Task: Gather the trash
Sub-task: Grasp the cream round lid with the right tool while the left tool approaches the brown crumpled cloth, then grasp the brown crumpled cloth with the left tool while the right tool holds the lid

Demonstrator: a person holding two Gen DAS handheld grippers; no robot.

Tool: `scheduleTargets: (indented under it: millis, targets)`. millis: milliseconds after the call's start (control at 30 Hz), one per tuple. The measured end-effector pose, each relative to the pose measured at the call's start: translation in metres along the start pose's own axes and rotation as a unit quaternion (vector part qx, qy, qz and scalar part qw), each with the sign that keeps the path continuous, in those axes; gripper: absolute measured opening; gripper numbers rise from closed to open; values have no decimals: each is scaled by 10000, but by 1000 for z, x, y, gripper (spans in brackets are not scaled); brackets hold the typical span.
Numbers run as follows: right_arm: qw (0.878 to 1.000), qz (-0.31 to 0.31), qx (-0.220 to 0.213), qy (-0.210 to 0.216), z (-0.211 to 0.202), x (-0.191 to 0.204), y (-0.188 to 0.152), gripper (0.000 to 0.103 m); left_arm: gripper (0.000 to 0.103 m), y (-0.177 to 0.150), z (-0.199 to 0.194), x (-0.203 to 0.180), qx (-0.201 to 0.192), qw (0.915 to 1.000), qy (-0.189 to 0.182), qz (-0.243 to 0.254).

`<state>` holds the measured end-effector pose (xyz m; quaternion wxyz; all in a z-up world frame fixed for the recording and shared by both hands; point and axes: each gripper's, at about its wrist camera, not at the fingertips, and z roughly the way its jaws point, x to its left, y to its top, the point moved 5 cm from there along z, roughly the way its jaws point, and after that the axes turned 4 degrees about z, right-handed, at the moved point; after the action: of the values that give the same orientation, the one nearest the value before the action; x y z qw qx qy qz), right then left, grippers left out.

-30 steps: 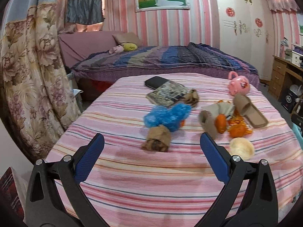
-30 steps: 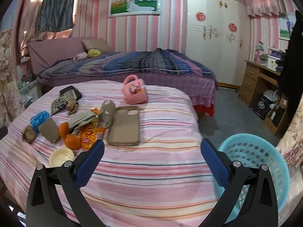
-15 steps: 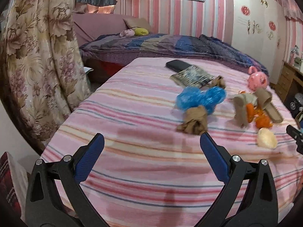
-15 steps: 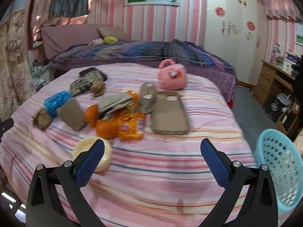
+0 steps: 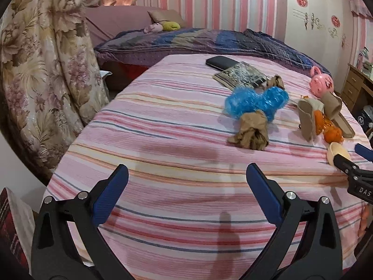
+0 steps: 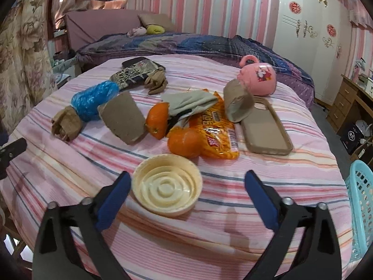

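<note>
Litter lies on a pink striped bed. A cream plastic lid sits just ahead of my open, empty right gripper, between its fingers. Behind the lid lie orange peels, an orange snack wrapper, cardboard pieces, a blue plastic bag and a crumpled brown paper. My left gripper is open and empty over bare bedding; the brown paper and blue bag lie ahead to its right.
A light blue basket stands off the bed's right edge. A phone case, pink toy bucket, magazine and dark case lie on the bed. A floral curtain hangs left; a desk stands right.
My right gripper has swung left and closed in on the cream lid, the basket sliding to the frame's edge. My left gripper has shifted left, so the litter sits further right.
</note>
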<state>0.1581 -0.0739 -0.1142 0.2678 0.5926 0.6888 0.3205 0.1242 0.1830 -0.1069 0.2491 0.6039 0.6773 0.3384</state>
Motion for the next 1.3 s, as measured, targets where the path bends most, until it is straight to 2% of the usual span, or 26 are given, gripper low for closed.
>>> scheduleTargets:
  millis: [100,167,300,467,667,800,900,1033,1067,1100,1167,1300]
  targets:
    - [9997,-80,96,225,2,4,-2,66,98,1,2,-8,2,10000,6,92]
    - [9994,-107,102,317,3,5,-2,61,98,2,2,-11,6,10000,-16,93]
    - [9990,25,-43,441,-5,-3,2,61,98,9,3,-17,-42,10000,-79,-33]
    - [9995,-24,-267,187,-17,-25,8,61,98,22,7,-35,-121,9999,-59,-65]
    - [9994,142,-300,-67,-16,-66,13,61,98,33,25,-67,-12,9998,-129,148]
    - [9992,274,-274,-91,-13,-86,14,61,97,36,39,-77,42,9998,59,200]
    - [9992,250,-297,-110,-13,-93,13,61,83,40,42,-76,49,9999,-3,105]
    - [9992,294,-282,-61,-14,-101,13,61,47,38,48,-82,193,9997,-72,155]
    - [9991,302,-278,-57,-14,-103,13,61,43,38,49,-84,222,9995,-63,203]
    - [9991,306,-279,-56,-14,-104,13,61,42,37,48,-86,224,9994,-23,264]
    - [9990,325,-296,-76,-15,-109,12,61,35,38,44,-89,166,9992,25,358]
    - [9988,344,-337,-117,-18,-115,12,61,34,43,28,-85,-40,9995,-42,298]
